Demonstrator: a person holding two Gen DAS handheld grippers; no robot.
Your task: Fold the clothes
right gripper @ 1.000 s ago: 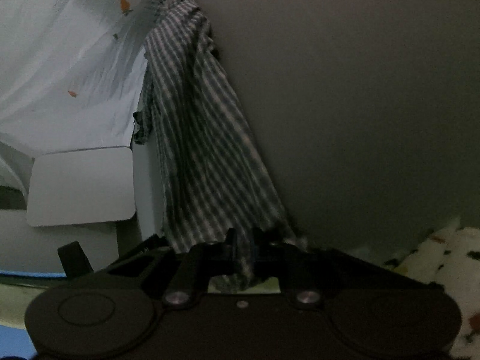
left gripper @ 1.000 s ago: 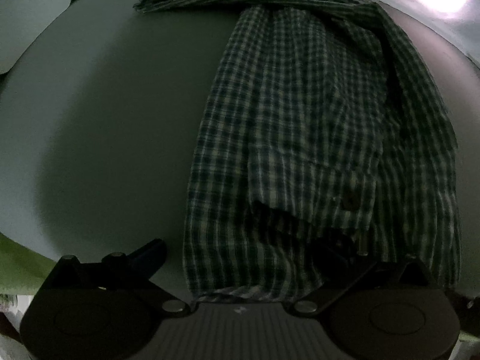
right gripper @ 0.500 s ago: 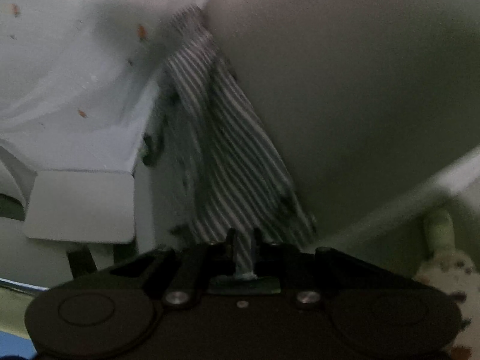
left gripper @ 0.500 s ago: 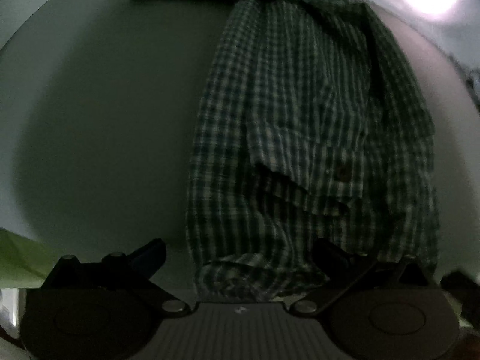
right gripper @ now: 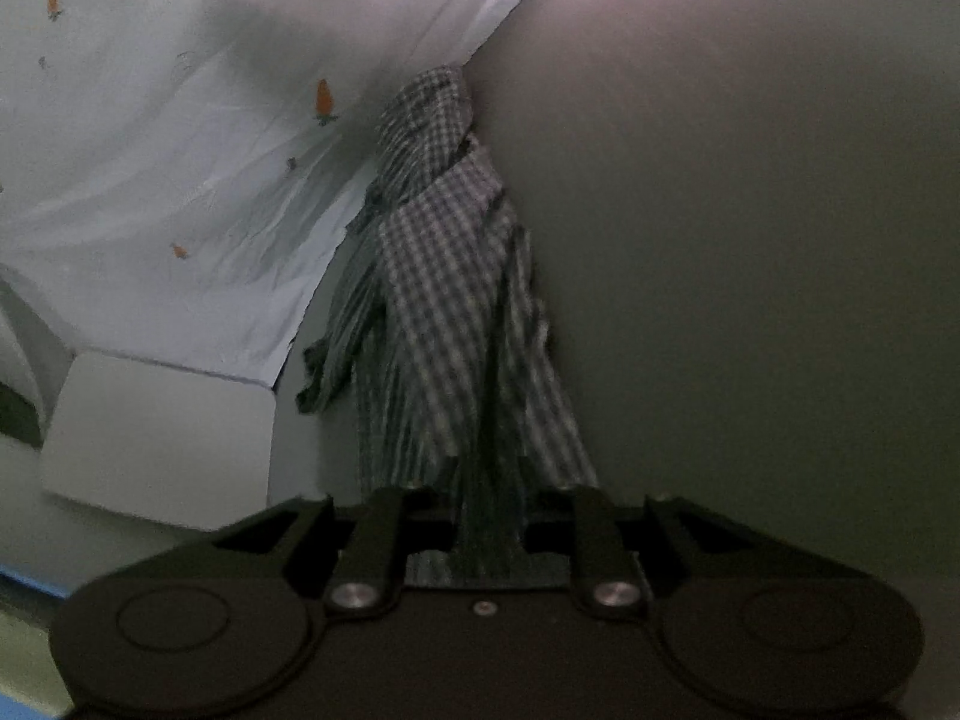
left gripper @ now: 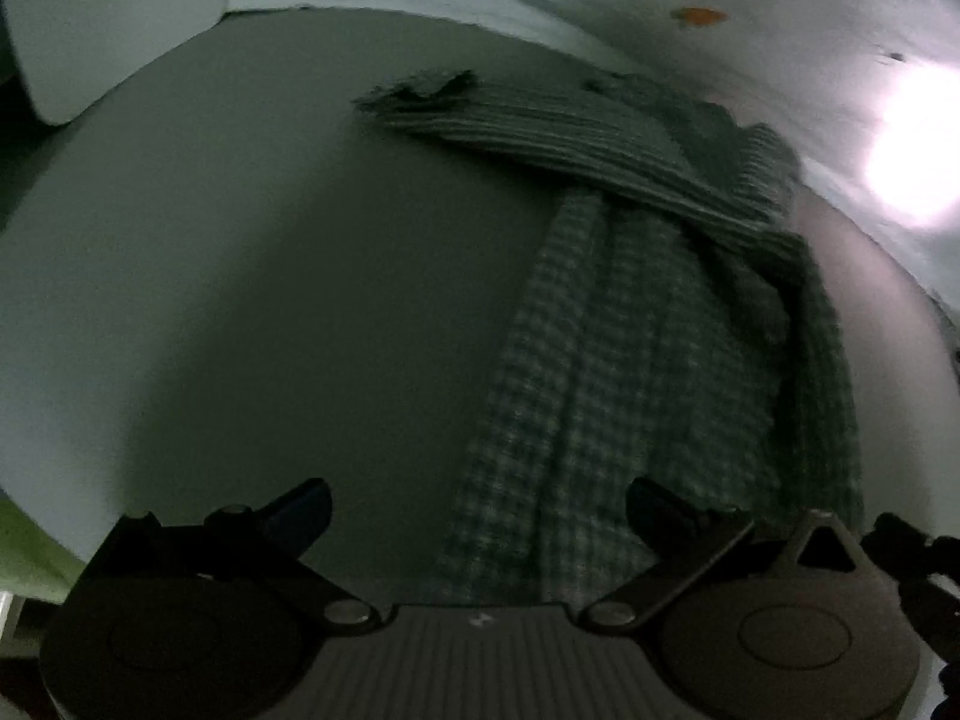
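Checked shirt (right gripper: 456, 312) fabric sits bunched between the right gripper (right gripper: 489, 516) jaws, which are opening to release; left gripper (left gripper: 477, 510) gapes wide, empty, shirt just ahead; next, regrasp an edge for folding

Smooth grey desk (left gripper: 270, 276), pale blue sheet with small orange carrot prints (right gripper: 180, 138), white rounded box (right gripper: 156, 438) beside it, bright light glare (left gripper: 912, 162)
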